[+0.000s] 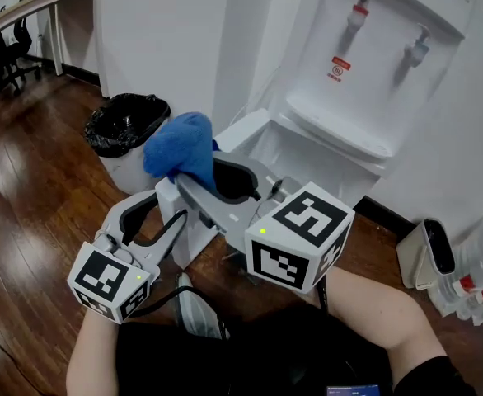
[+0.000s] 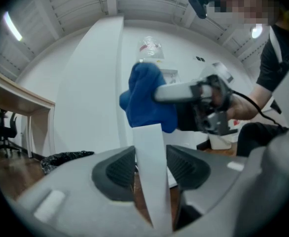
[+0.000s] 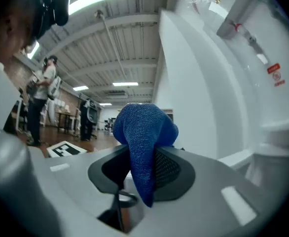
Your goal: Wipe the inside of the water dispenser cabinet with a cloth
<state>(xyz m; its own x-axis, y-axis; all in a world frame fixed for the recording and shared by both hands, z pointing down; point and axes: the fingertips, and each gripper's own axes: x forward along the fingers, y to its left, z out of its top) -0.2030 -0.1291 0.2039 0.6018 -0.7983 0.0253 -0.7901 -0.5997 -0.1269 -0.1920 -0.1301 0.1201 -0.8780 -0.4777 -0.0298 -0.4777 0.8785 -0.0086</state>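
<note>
Cloth check: you're carrying it in the right gripper, jaws pinching a fold of the blue fabric, the rest bunching up past the tips. It's sitting outside the cabinet, in the air just over the top edge of the open door, well apart from the taps on the water dispenser.

Left gripper is working lower down. You're clamping the door's free edge, with the gap narrow and both pads sitting against the white panel, which is running upright between them.

Right gripper is crossing above the left one, pointing toward the trash bin with the black bag. The bin is standing on the wood floor just beside the door. Plastic bottles are sitting by the wall on the dispenser's other side.
</note>
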